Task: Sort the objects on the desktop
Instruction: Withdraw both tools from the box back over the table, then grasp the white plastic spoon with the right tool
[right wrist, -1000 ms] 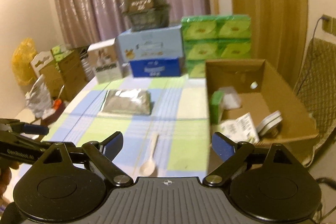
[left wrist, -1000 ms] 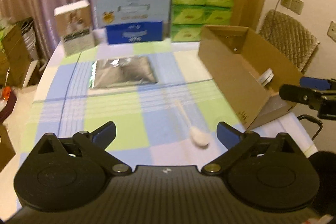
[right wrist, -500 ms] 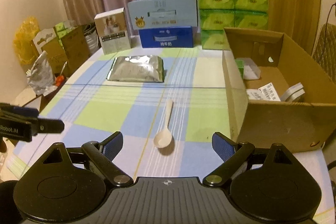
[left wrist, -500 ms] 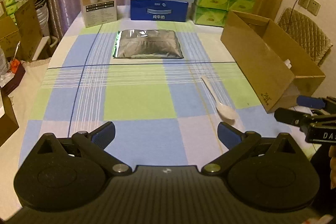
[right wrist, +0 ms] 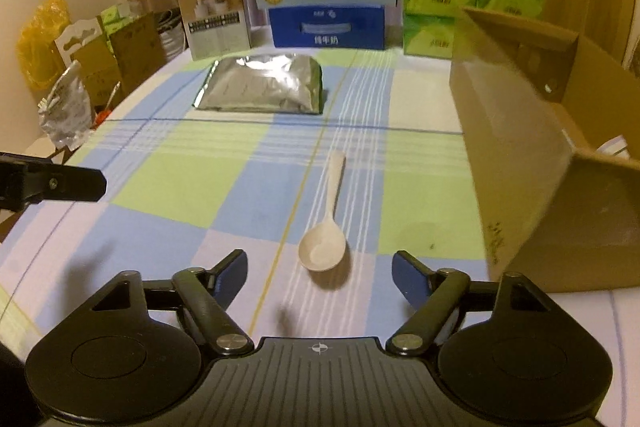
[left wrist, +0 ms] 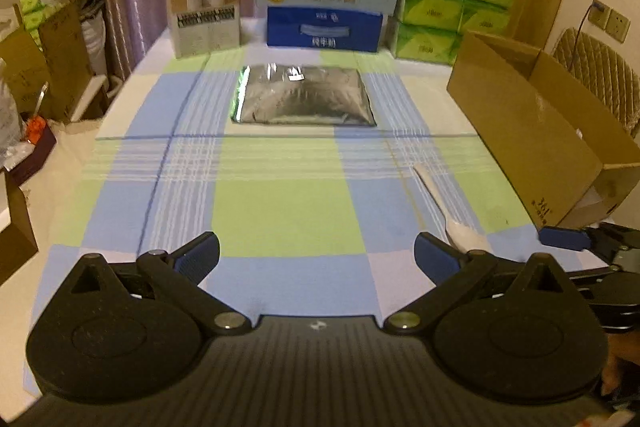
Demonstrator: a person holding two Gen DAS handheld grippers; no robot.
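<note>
Spoon [right wrist: 323, 251] is seen lying flat on the checked tabletop [right wrist: 248, 203], bowl toward the right gripper [right wrist: 320, 277] and handle pointing away toward the foil pouch [right wrist: 262, 89]. Its bowl is placed just ahead of the gap between the spread fingers of the right gripper, which is released and holds nothing. The cardboard box [right wrist: 532, 163] is set to the right of the spoon. The left gripper [left wrist: 316, 257] is likewise held apart and empty, with the spoon [left wrist: 454, 217] found beside its right finger.
</note>
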